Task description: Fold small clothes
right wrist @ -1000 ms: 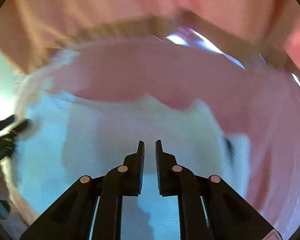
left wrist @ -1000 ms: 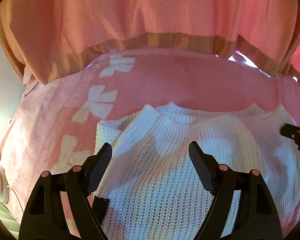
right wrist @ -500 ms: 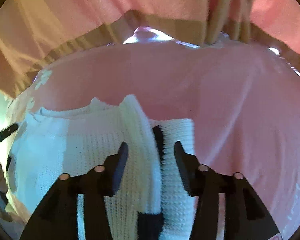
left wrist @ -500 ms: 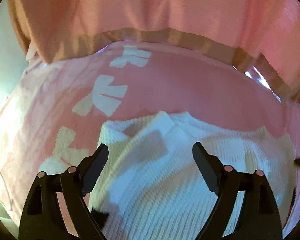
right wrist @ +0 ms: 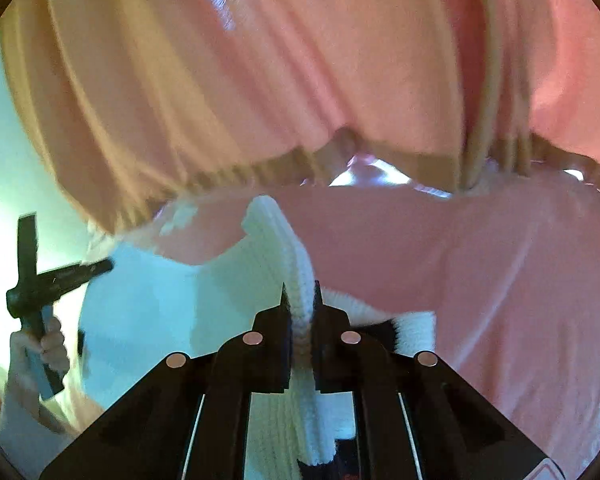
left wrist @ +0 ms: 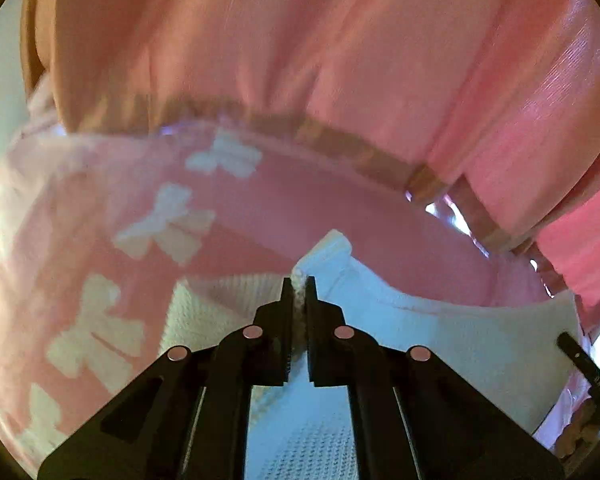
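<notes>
Your left gripper (left wrist: pixel 299 286) is clenched on a pinched ridge of the white knit sweater (left wrist: pixel 440 344); a thin strip of knit shows between the two closed jaws, and a small folded corner of the garment stands up just beyond the tips toward 12 o'clock. In the left wrist view the sweater spreads from the jaws toward 3 o'clock, where its body lies flat on the pink bedspread (left wrist: pixel 308 208). White bow prints (left wrist: pixel 168 224) run across the bedspread from 11 o'clock down to 8 o'clock of the jaws. The edge of a pink curtain with a tan hem (left wrist: pixel 340 144) crosses the frame at 12 o'clock. A dark part of your other tool enters at the 3 o'clock edge; its jaws cannot be read from this view. Your right gripper (right wrist: pixel 300 292) is likewise clamped on the sweater (right wrist: pixel 148 320): a thick ribbed fold passes between the jaws and rises past the tips toward 11 o'clock. In the right wrist view the rest of the garment extends toward 9 o'clock, with a short ribbed section lying at 3 o'clock beside the jaws, touching the bedspread (right wrist: pixel 500 280). Your left hand (right wrist: pixel 48 344) appears at 9 o'clock, wrapped around the handle of its tool. Both views are partly motion-blurred.
</notes>
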Motion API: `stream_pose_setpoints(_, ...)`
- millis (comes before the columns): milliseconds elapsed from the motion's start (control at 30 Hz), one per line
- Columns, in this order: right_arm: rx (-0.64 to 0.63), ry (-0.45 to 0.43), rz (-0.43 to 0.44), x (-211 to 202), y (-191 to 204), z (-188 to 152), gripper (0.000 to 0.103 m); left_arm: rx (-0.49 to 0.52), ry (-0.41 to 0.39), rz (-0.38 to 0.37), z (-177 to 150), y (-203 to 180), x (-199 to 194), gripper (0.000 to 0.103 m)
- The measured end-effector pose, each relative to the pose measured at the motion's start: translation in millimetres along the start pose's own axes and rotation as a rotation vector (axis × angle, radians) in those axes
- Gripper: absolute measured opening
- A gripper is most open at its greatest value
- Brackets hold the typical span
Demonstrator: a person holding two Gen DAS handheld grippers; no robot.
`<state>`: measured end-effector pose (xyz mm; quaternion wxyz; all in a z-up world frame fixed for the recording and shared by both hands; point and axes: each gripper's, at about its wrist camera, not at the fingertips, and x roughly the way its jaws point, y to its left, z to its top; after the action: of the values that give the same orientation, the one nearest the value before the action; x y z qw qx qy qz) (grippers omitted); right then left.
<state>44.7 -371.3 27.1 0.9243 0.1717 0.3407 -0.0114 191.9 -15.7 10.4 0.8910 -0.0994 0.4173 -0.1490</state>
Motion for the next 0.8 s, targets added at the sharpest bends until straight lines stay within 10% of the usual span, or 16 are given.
stream_pose_setpoints(233, 0.169, 0.344, -0.175, 117.5, -61.6, -31.4, 0.007, -0.028, 0.245, 0.196, -17.9, 29.1, 93.6, 0.005)
stream_pose_setpoints(500, 0.026, 0.24, -0.212, 34.0, -23.9, -41.3, 0.034, 0.144, 0.132, 0.209, -36.2, 4.0, 27.6, 0.03)
stream_pose_setpoints(800, 0.119, 0.369, -0.15, -12.0, -17.0, -157.0, 0.049, 0.154, 0.176, 0.153, -115.1, 38.5, -20.2, 0.048)
